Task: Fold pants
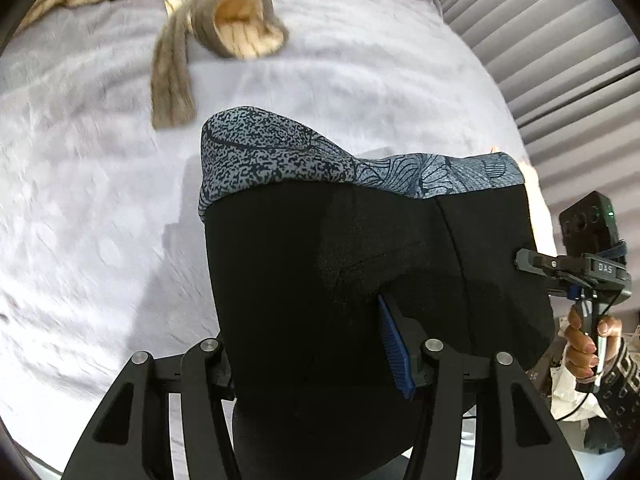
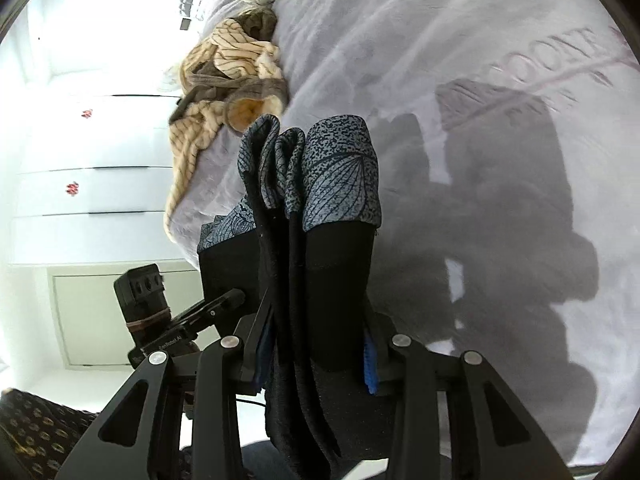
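The pants (image 1: 320, 264) are black with a grey leaf-patterned band (image 1: 280, 152) at their far end. They hang folded in the air above a lilac bedspread (image 1: 80, 200). My left gripper (image 1: 320, 360) is shut on the black cloth; its blue pad (image 1: 394, 344) shows at the right. My right gripper (image 1: 524, 262) pinches the pants' right edge in this view. In the right wrist view my right gripper (image 2: 316, 352) is shut on several layers of the pants (image 2: 332, 280), patterned band (image 2: 340, 176) pointing away. The left gripper (image 2: 234, 298) holds the far side.
A tan and brown striped robe (image 1: 224, 20) lies bunched at the far end of the bed, also in the right wrist view (image 2: 224, 92). A ribbed grey headboard (image 1: 540, 40) is at the right. White drawers (image 2: 80, 160) stand beyond the bed. The bedspread (image 2: 500, 160) carries the grippers' shadows.
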The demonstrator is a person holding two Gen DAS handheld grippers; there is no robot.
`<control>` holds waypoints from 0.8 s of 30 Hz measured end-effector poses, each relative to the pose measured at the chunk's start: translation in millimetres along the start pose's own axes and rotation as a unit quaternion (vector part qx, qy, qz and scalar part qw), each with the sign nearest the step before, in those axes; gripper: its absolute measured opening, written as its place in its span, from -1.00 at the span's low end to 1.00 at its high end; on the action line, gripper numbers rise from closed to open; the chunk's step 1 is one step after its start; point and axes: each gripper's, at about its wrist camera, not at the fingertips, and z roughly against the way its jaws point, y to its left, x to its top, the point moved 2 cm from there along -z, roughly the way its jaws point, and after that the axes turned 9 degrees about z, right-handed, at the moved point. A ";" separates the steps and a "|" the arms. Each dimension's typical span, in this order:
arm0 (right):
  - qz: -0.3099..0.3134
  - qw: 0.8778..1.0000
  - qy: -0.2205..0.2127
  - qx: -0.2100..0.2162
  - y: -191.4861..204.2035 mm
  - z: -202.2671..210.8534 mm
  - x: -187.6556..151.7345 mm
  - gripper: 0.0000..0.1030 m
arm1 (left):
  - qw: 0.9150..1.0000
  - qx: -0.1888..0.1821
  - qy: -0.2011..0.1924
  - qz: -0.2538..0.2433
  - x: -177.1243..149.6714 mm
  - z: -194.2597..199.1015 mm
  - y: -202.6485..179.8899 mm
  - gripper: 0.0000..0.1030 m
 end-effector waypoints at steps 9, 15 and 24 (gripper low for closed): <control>0.025 0.991 0.032 -0.129 -23.5 -8.8 -12.4 0.05 | 0.993 0.113 -0.024 0.000 -0.3 -18.7 8.5 0.55; 0.111 0.969 0.018 -0.218 13.3 21.8 -5.8 -0.29 | 0.989 0.132 -0.070 -0.018 23.0 21.8 -5.5 0.55; 0.156 0.951 -0.002 -0.266 43.5 -6.6 25.1 -0.45 | 0.983 0.164 -0.069 -0.041 30.9 -27.7 -37.2 0.55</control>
